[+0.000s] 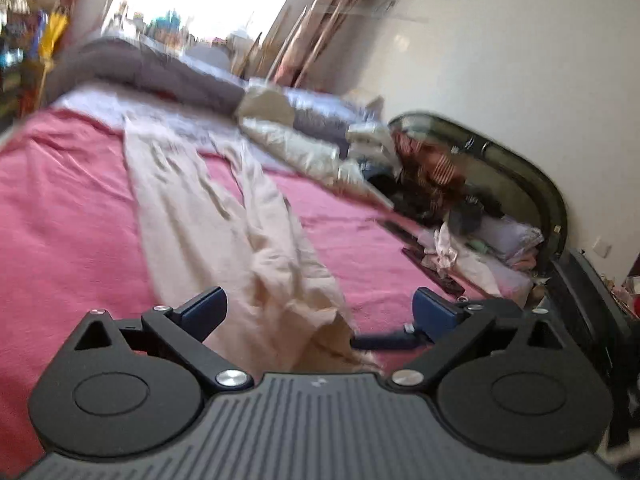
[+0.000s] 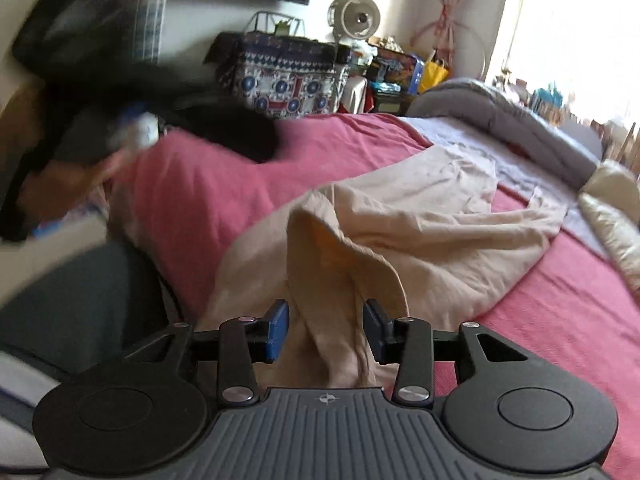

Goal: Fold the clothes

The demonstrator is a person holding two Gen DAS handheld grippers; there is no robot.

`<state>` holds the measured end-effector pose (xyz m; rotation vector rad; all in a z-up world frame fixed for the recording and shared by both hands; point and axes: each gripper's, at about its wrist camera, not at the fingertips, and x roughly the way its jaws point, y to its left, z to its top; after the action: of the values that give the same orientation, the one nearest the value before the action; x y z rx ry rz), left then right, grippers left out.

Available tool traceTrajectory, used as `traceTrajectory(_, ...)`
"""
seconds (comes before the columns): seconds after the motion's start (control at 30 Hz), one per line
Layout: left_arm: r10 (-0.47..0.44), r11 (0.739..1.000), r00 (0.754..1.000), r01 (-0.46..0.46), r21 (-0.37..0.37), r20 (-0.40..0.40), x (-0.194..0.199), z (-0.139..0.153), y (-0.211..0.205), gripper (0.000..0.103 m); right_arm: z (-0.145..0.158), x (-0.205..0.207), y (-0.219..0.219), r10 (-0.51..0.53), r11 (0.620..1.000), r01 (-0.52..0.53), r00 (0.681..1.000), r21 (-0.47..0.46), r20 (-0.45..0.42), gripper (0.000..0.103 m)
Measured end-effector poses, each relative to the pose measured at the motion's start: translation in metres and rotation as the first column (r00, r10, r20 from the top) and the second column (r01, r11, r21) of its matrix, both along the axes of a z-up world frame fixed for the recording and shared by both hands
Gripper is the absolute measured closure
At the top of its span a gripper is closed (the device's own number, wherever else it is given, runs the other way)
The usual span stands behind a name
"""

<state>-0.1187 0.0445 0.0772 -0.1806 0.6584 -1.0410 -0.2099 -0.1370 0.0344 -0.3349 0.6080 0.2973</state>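
Observation:
Beige trousers [image 1: 208, 208] lie stretched out on the pink bedspread [image 1: 60, 208], legs running away from me. My left gripper [image 1: 320, 312] is open wide, its blue pads on either side of the near trouser end, not touching it. In the right wrist view the trousers [image 2: 420, 220] are bunched, with a fold raised towards me. My right gripper [image 2: 326, 328] stands partly open around that raised fold; the blue pads do not press it. The other gripper's blue finger [image 1: 384, 340] shows low in the left wrist view.
A grey duvet [image 1: 152, 68] and cream pillows [image 1: 288, 140] lie at the far end of the bed. A dark headboard [image 1: 520, 176] with piled clothes [image 1: 460, 240] is at the right. A patterned box [image 2: 288, 76] and clutter stand beyond the bed.

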Motion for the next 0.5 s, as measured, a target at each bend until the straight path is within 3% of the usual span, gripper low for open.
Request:
traceTrajectory(0.17, 0.067, 0.988, 0.996, -0.058, 0.144, -0.058, 0.014, -0.009, -0.039, 0.003, -0.002, -0.011, -0.002, -0.045, 0.999, 0.045, 0.997, -0.001, 0.065, 0.051)
traceTrajectory(0.3, 0.078, 0.995, 0.979, -0.066, 0.072, -0.187, 0.023, -0.021, -0.037, 0.008, -0.005, -0.01, 0.0, -0.068, 0.996, 0.074, 0.989, -0.046, 0.131, 0.038)
traceTrajectory(0.33, 0.073, 0.997, 0.974, -0.062, 0.055, -0.216, 0.025, -0.024, -0.036, 0.012, -0.007, -0.008, 0.001, -0.069, 0.996, 0.076, 0.989, -0.055, 0.128, 0.038)
traceTrajectory(0.4, 0.066, 0.998, 0.96, -0.06, 0.032, -0.271, 0.028, -0.029, -0.036, 0.036, -0.012, -0.003, 0.003, -0.071, 0.994, 0.08, 0.99, -0.074, 0.122, 0.035)
traceTrajectory(0.43, 0.068, 0.998, 0.953, -0.062, 0.029, -0.295, 0.03, -0.031, -0.038, 0.04, -0.015, -0.001, 0.005, -0.072, 0.993, 0.082, 0.99, -0.083, 0.12, 0.034)
traceTrajectory(0.5, 0.07, 0.998, 0.937, -0.066, 0.023, -0.341, 0.034, -0.036, -0.04, 0.046, -0.016, 0.007, -0.004, -0.081, 0.997, 0.082, 0.994, -0.012, 0.075, 0.033)
